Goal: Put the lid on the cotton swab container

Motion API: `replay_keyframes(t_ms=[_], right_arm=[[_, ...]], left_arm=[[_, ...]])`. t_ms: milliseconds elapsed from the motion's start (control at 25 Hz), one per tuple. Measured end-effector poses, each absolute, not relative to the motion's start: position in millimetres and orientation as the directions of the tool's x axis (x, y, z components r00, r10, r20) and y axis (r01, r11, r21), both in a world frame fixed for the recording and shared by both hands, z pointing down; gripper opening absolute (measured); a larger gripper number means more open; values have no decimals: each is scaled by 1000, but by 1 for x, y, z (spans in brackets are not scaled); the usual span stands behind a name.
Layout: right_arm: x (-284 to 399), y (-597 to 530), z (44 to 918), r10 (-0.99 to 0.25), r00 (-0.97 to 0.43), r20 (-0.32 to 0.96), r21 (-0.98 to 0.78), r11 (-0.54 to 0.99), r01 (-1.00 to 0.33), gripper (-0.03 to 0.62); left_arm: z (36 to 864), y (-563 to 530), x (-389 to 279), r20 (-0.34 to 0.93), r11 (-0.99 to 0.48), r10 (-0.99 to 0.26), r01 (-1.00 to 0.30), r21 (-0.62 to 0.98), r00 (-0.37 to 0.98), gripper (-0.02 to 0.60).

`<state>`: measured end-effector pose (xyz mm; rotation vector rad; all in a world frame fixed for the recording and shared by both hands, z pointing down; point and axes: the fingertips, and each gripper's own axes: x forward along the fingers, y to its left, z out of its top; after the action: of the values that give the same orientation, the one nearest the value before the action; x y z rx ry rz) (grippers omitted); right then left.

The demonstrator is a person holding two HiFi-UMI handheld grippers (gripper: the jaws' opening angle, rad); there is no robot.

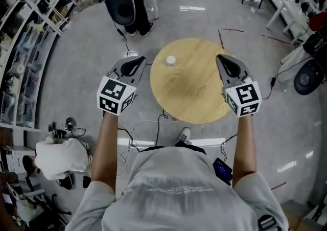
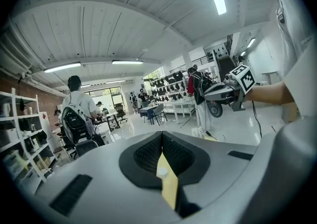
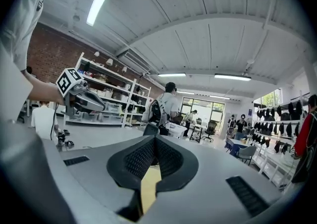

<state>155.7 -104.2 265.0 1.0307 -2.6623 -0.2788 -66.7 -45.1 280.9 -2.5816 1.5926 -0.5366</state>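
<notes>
Head view gives me both grippers over the rim of the round wooden tabletop [image 1: 196,99], one on each side. My left gripper [image 1: 139,62] and right gripper [image 1: 220,60] each have their jaws pressed together, with nothing between them. The cotton swab container [image 1: 170,61], small, white and round, stands near the tabletop's far left edge, near the left gripper's tip and apart from it.

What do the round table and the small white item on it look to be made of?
Table: wood or a wood-look veneer, pale tan with swirling grain across the top. The sheen is dull, with no strong glare. Small white item: probably plastic, plain white and round as seen from above. It is too small here to judge its finish or tell lid from container.
</notes>
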Motion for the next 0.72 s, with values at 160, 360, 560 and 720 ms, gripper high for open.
replay_keyframes(t_ms=[160, 360, 560, 720], right_arm=[[159, -131, 279, -655, -728, 202, 258, 753, -606, 28], [148, -150, 301, -636, -736, 231, 225, 771, -596, 28], [123, -160, 321, -633, -727, 267, 203, 774, -599, 29], [102, -171, 334, -647, -705, 292, 176, 760, -625, 31]], left_arm=[[288, -74, -64, 277, -442, -882, -874, -203, 382, 18], [302, -97, -73, 307, -442, -875, -877, -188, 375, 18], [318, -119, -94, 313, -460, -862, -874, -155, 398, 18], [333, -151, -114, 316, -497, -838, -860, -111, 444, 18]])
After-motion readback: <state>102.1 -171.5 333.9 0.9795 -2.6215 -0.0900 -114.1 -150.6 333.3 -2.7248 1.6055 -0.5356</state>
